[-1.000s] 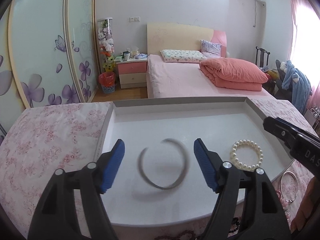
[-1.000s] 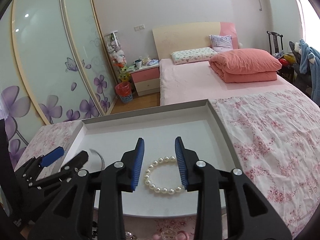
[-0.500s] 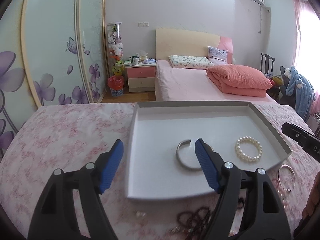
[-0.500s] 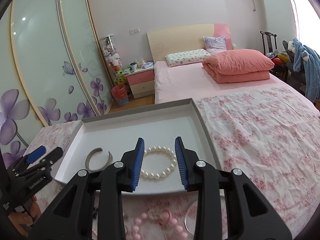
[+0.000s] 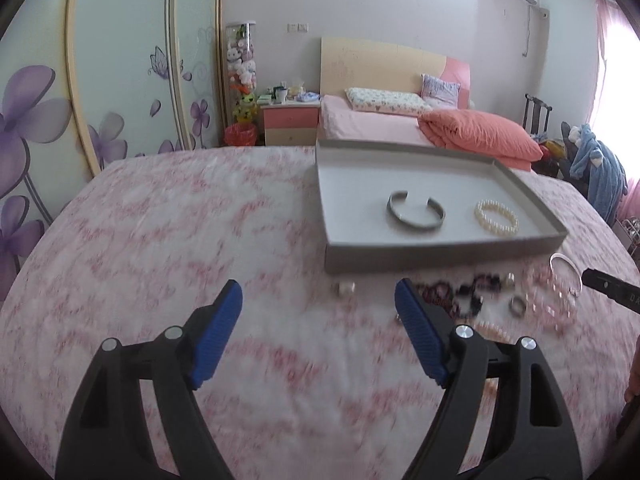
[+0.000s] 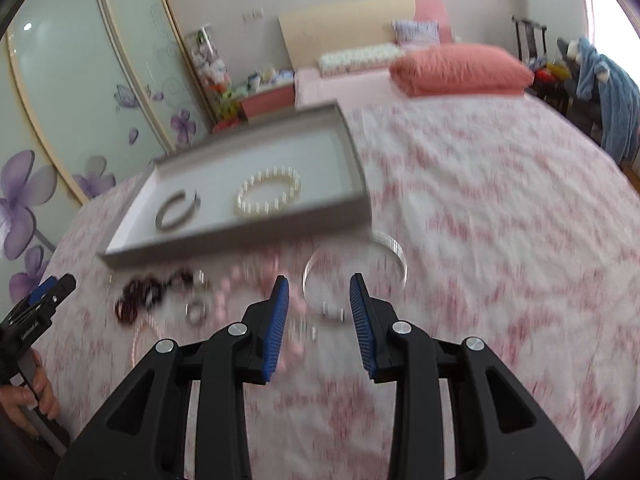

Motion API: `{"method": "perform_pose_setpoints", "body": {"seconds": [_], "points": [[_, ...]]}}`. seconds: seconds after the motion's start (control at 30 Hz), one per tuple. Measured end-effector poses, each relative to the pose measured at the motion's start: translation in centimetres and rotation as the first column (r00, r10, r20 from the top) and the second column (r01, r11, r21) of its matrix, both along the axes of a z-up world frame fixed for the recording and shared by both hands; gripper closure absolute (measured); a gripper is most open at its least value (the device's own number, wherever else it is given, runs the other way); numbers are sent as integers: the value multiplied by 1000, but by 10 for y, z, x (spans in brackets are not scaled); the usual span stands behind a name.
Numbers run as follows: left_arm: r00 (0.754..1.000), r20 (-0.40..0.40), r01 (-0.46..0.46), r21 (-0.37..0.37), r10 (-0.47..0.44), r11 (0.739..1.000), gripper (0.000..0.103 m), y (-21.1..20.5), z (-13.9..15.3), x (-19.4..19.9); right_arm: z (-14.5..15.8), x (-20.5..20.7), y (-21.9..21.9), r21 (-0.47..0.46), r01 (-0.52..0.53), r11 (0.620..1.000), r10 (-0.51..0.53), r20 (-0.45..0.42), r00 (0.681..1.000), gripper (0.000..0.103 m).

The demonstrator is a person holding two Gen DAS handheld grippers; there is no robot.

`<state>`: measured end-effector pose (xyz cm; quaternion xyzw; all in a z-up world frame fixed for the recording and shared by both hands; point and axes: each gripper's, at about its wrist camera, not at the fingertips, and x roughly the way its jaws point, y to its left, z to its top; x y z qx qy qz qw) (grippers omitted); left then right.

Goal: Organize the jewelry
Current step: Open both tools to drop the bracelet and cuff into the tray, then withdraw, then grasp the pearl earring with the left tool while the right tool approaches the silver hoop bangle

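A: What sits nearest in the left wrist view?

B: The left gripper (image 5: 318, 336), black plastic arms with ribbed blue pads, fills the bottom of the frame. Its jaws are spread wide and opening further, with nothing between them but the pink floral cotton cloth (image 5: 168, 240).

A: And the right one?

B: The right gripper (image 6: 319, 316), of the same build, stands low in the centre of its view with the fingers partly apart and gripping nothing. A thin clear bangle (image 6: 354, 276), a smooth open hoop, lies on the cloth just beyond its tips.

A: What else is loose on the cloth?

B: In the right wrist view, left of the pads, a small silver metal ring (image 6: 196, 312), a strand of pale pink round beads (image 6: 228, 298) and a tangle of dark red beads (image 6: 138, 294). All are blurred.

A: Farther back?

B: A shallow grey rectangular cardboard tray (image 5: 440, 258) with a white floor, at centre right of the left wrist view. Inside lie a brushed silver metal cuff (image 5: 416, 210), C-shaped with its gap facing away, and to its right, apart from it, a white pearl bracelet (image 5: 496, 217) of round glossy beads.

A: Any person?

B: A hand (image 6: 28, 404) at the lower left edge of the right wrist view grips the left gripper's handle.
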<state>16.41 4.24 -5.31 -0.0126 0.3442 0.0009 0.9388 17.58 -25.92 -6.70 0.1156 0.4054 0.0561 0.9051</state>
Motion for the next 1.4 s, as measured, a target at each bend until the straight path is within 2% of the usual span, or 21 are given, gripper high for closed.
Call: {"method": "perform_pose_setpoints", "body": {"seconds": [0.3, 0.47, 0.57, 0.7, 0.77, 0.93, 1.17, 1.4], "points": [[999, -6, 32, -9, -32, 999, 24, -3, -1, -14, -16, 6, 21, -33, -45, 998, 43, -61, 997, 72], [999, -14, 43, -4, -43, 999, 24, -7, -6, -14, -14, 5, 20, -38, -29, 999, 27, -42, 999, 74], [999, -17, 42, -4, -43, 999, 24, -7, -8, -14, -10, 4, 13, -84, 11, 996, -11, -8, 1000, 74], [999, -21, 41, -6, -41, 999, 23, -8, -9, -13, -12, 7, 3, -165, 52, 985, -56, -22, 998, 73], [999, -23, 39, -10, -39, 999, 23, -7, -9, -13, -15, 6, -1, -182, 51, 982, -59, -39, 998, 65], [999, -30, 34, -15, -34, 999, 22, -4, -11, -11, -24, 5, -3, -207, 15, 978, -33, -83, 996, 51], [999, -38, 17, -25, -18, 1000, 22, 1, -14, -8, -27, 28, 12, -234, -24, 972, 6, -78, 997, 29], [999, -40, 17, -31, -19, 999, 22, 3, -15, -8, -27, 44, 11, -234, -28, 972, 12, -70, 997, 26]]}}
